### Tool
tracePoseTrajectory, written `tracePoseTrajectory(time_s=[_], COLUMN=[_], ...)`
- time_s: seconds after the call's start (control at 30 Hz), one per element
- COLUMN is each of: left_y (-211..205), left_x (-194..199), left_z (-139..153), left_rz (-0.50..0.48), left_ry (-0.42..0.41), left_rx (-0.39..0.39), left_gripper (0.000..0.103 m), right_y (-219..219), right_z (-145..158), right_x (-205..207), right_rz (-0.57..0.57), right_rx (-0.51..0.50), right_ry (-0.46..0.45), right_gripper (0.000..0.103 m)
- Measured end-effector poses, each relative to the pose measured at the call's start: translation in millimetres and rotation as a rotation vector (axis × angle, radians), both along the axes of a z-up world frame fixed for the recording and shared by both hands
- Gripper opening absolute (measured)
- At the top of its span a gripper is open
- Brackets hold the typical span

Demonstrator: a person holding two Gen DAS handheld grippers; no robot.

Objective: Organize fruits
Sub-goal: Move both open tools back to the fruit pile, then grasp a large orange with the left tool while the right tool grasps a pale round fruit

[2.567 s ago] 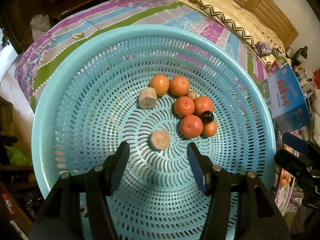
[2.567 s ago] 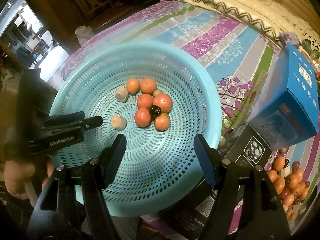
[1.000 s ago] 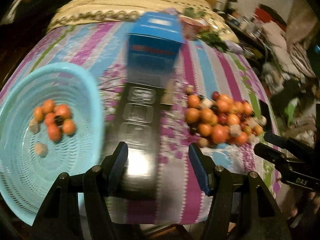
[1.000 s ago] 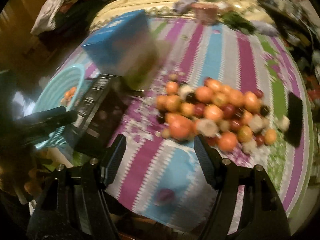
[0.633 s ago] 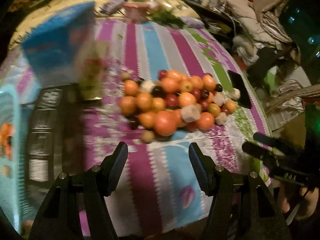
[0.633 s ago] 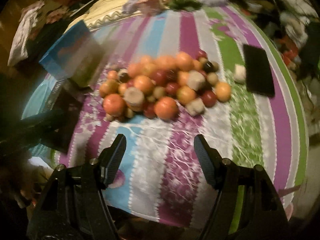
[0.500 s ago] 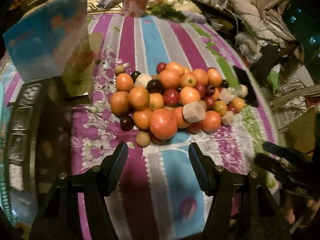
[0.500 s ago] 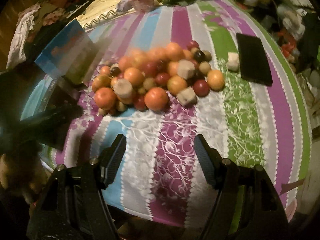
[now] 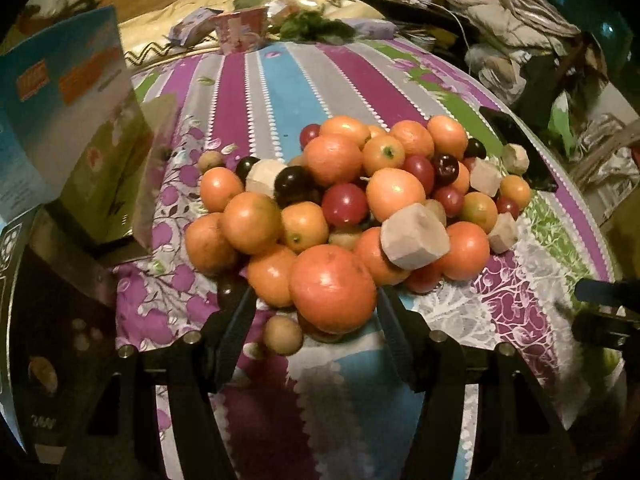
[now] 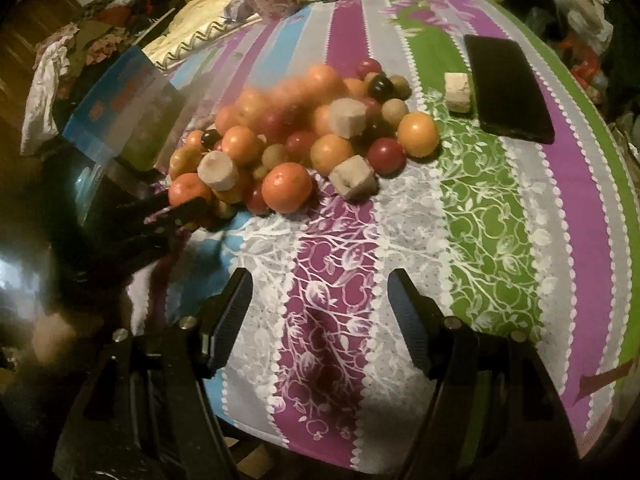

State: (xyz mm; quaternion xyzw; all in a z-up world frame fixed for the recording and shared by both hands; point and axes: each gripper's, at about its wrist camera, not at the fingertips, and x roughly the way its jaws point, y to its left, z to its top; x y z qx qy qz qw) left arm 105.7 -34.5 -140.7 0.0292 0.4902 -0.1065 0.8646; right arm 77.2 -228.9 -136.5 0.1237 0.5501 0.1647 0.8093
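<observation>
A pile of fruit (image 9: 352, 200) lies on the striped cloth: oranges, small red and dark round fruits, and pale beige cut chunks. It also shows in the right wrist view (image 10: 304, 136). My left gripper (image 9: 312, 308) is open, its jaws on either side of the nearest big orange (image 9: 332, 288), with a small tan fruit (image 9: 282, 335) just below. My right gripper (image 10: 320, 304) is open and empty over bare cloth, short of the pile. The left gripper (image 10: 176, 212) shows as a dark blurred shape at the pile's left edge.
A blue box (image 9: 68, 120) stands on a black box (image 9: 44, 320) left of the pile. A black phone (image 10: 508, 88) lies to the right, with one beige chunk (image 10: 457, 92) beside it. Clutter and bedding lie at the far edge.
Both grippers have swung from the blue basket over to the fruit pile. In the last half second the left gripper moved in close, so its open jaws now flank the nearest orange.
</observation>
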Motion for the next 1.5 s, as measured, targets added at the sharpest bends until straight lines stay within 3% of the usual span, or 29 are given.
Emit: tracePoseTrajectory(time_s=[0.03,0.07,0.13,0.17,0.3,0.6,0.87,0.97,1.13,1.33,1.5], left_y=[-1.7,-1.6,0.4,1.8,8.3,45.4,43.2,41.8,43.7,43.7,31.6], left_x=[0.6,1.2,0.9,-0.4,-7.5,-16.7,-17.5,-17.3,-20.8,-37.1,-56.4], left_z=[-2.1,-4.1,-3.7,-1.9,5.0,20.6,17.0,16.8,25.0,44.8,49.7], left_rz=[-0.003,-0.006,0.008,0.003,0.024,0.131,0.135,0.136,0.146,0.17,0.152], left_ry=[-0.003,-0.003,-0.01,-0.012,-0.033,-0.031,-0.013,-0.008,-0.014,-0.029,-0.024], left_rx=[0.007,0.001,-0.009,-0.029,-0.022,-0.116,-0.14,-0.148,-0.164,-0.167,-0.177], left_gripper=[0.064,0.054,0.047,0.038,0.038,0.038,0.038,0.038,0.038,0.038,0.038], right_y=[1.1,2.4,6.7,9.5,27.1,79.1,100.9,100.3,100.9,80.2,67.0], right_z=[0.3,0.4,1.7,2.0,3.5,-0.3,-9.4,-13.9,-0.2,28.0,26.3], right_x=[0.3,1.0,1.9,2.6,7.8,42.5,69.0,72.4,56.4,11.7,-15.1], right_rz=[0.006,0.009,0.022,0.034,0.091,0.162,0.146,0.136,0.131,0.036,-0.023], right_rx=[0.009,0.016,0.03,0.035,0.045,0.077,-0.025,-0.025,-0.069,-0.202,-0.302], right_ry=[-0.003,-0.004,-0.016,-0.02,-0.042,-0.101,-0.088,-0.077,-0.132,-0.223,-0.239], right_gripper=[0.07,0.07,0.062,0.054,0.045,0.046,0.045,0.034,0.034,0.034,0.034])
